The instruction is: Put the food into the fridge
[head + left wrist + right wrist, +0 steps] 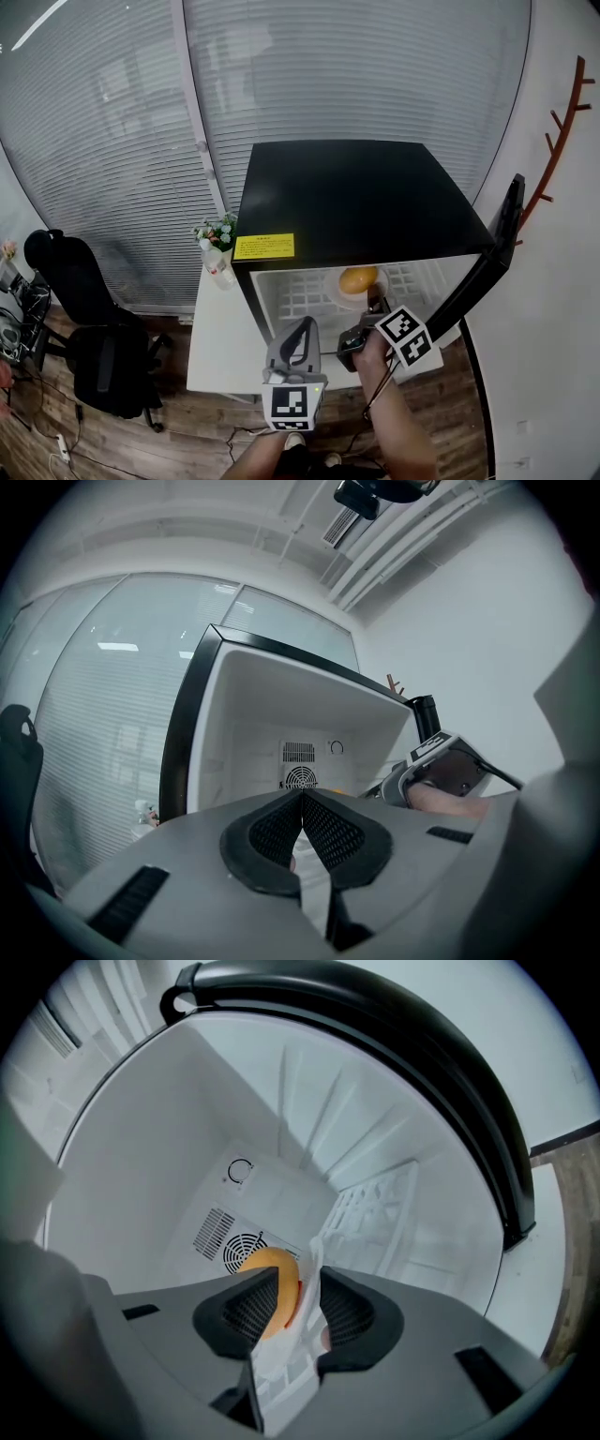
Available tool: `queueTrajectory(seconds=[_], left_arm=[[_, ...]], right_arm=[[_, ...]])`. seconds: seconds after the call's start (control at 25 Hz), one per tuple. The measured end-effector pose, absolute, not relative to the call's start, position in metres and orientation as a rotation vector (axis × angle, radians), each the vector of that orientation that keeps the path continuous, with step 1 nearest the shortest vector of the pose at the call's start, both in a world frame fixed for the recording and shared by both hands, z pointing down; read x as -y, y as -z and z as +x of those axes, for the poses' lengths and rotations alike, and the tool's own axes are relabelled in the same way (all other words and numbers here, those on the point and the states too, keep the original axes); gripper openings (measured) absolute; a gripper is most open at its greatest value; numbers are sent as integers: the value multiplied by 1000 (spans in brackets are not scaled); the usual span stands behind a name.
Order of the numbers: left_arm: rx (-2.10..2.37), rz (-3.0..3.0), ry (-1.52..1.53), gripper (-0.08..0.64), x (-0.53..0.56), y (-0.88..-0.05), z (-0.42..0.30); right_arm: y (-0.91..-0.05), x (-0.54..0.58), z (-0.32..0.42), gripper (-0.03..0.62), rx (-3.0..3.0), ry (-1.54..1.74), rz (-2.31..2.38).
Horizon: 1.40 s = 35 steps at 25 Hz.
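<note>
The food (358, 279), a round orange bun, lies on a white plate (337, 292) on the wire shelf of the black mini fridge (356, 197), whose door (487, 262) stands wide at the right. My right gripper (375, 302) reaches into the fridge front. In the right gripper view the plate's rim (313, 1252) runs between the jaws of the right gripper (298, 1274), which stand apart from it, open, with the bun (266, 1258) just beyond the left pad. My left gripper (302, 323) hangs shut below the fridge opening, holding nothing; its pads meet at the left gripper's tip (302, 799).
The fridge stands on a white table (220, 337) with a small flower vase (217, 246) at its left. A black office chair (80, 319) is on the wooden floor at the left. A wooden coat rack (558, 131) hangs at the right wall.
</note>
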State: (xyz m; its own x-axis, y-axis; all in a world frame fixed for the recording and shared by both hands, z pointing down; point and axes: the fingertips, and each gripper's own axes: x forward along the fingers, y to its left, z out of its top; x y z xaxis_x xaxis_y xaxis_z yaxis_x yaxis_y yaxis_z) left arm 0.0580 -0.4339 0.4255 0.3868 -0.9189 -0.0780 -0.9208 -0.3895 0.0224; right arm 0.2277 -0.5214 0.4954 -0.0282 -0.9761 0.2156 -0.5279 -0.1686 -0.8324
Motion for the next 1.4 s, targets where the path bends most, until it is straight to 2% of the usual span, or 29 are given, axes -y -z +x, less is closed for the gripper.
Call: queueTrajectory(seconds=[0.32, 0.76, 1.04, 1.4], left_arm=[[-1708, -2598, -113, 26, 436, -424, 61], [-1701, -2608, -105, 26, 435, -426, 66], [-1697, -2608, -97, 26, 437, -428, 68], [-1682, -2612, -73, 26, 435, -431, 70]], right_arm=[[-494, 516, 233, 160, -1615, 1070, -1789], [-488, 510, 243, 213, -1762, 841, -2031], [-477, 490, 240, 212, -1899, 695, -1992], [-433, 444, 227, 194, -2152, 261, -2015]])
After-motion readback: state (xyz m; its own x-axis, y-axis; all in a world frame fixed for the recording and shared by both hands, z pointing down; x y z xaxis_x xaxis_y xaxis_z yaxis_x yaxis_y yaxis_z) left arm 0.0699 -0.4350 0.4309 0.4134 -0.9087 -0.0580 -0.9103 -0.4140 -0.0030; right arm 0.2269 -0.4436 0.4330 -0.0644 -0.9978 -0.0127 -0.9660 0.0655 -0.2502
